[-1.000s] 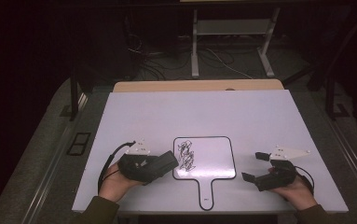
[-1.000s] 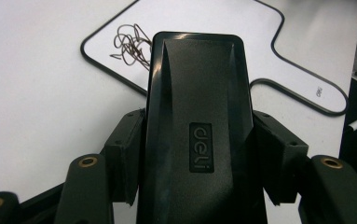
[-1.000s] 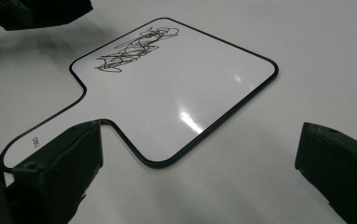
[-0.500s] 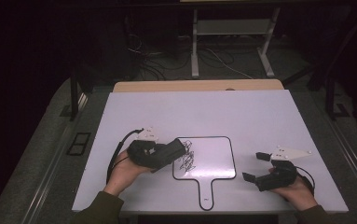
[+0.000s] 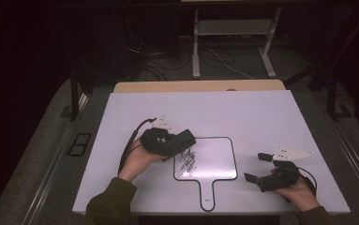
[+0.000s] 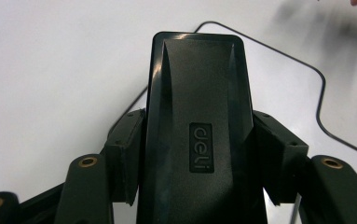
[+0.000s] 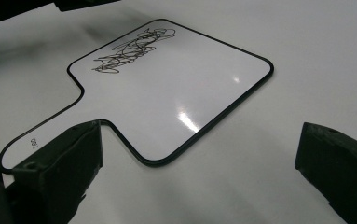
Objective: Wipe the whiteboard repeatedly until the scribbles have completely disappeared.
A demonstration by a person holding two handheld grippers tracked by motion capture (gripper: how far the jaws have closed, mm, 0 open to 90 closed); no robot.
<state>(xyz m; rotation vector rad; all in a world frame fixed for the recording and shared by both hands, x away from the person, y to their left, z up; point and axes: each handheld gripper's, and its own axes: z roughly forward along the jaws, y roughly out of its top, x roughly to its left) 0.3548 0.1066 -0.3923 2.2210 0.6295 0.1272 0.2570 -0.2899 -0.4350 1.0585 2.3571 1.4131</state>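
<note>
Over the whiteboard (image 5: 214,161) scribble, left gripper (image 5: 179,143) jaws pinch a black eraser (image 6: 197,130); right gripper (image 5: 257,166) jaws spread

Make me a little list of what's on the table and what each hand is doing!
Table: white tabletop
Board: small paddle-shaped whiteboard lying flat
Drawing: black scribble on the board's left part
Left gripper: shut on a black eraser, at the board's left edge by the scribble
Right gripper: open, holding nothing, right of the board

A scribbled whiteboard paddle (image 7: 167,88) lies on the table (image 7: 316,56) beyond the right claw's (image 7: 195,186) wide-apart jaws.
</note>
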